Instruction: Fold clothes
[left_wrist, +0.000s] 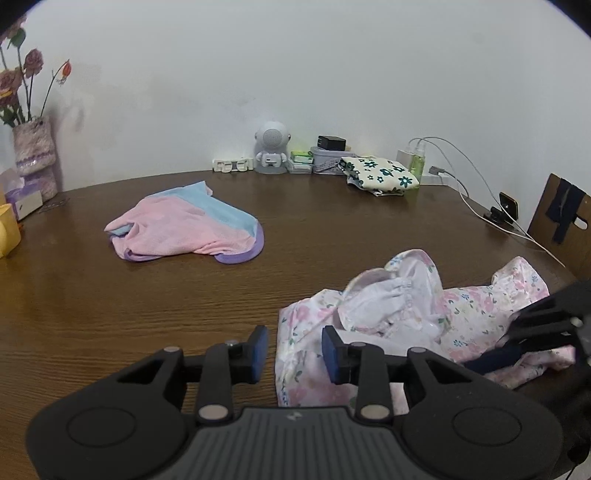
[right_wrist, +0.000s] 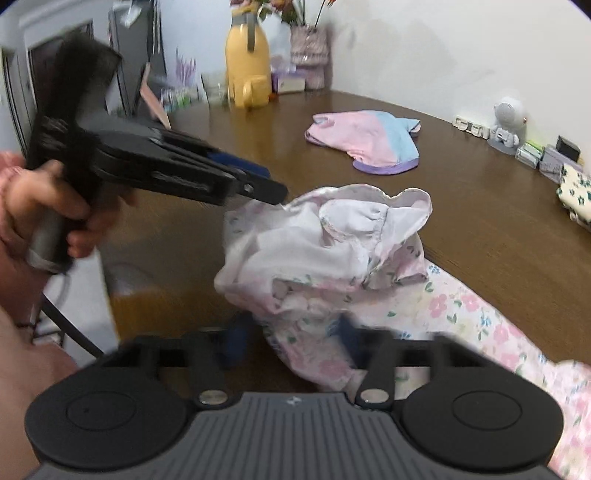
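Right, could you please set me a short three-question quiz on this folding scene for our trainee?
1. True or false: the left gripper is shut on the white floral-print garment.
2. What stands by the wall behind the pink, blue and purple garment? A white astronaut figure; B kettle; C lamp.
3. How many cloth items lie on the brown wooden table?
Key: 1 false, its jaws stand open; 2 A; 3 three, counting the folded cream cloth with dark green flowers.
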